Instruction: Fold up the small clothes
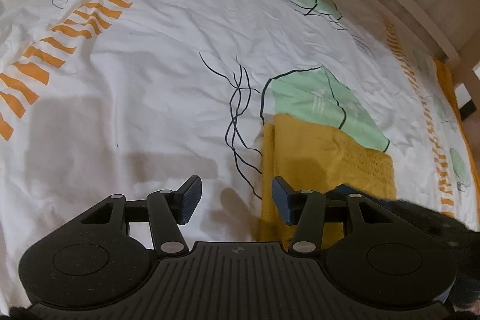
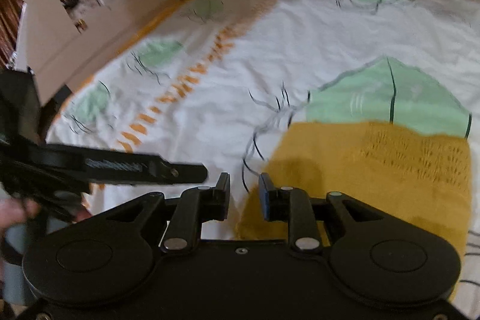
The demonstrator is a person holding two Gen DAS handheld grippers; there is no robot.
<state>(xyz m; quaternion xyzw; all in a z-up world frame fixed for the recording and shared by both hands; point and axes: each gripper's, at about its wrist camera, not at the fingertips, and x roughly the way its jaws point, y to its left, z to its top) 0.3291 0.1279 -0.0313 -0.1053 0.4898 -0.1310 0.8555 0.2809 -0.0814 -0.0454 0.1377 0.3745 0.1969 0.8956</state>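
The left gripper (image 1: 237, 201) is sitting nearest the left wrist camera, its jaws released with a wide gap and nothing between them. Its blue pads (image 1: 192, 200) are hanging over the white bedsheet (image 1: 156, 74), and the right-hand pad is overlapping the left edge of the mustard knit garment (image 1: 318, 158).

The garment is lying flat on the sheet in a folded rectangle, partly covering a green leaf print (image 1: 315, 98). An orange dashed band (image 1: 90, 23) is running diagonally across the sheet.

In the right wrist view, the right gripper (image 2: 243, 195) is hovering with its jaws parted by a narrower gap, gripping nothing. It is positioned just beside the near left corner of the garment (image 2: 375, 170). The left gripper's body is showing at the left edge, blurred.
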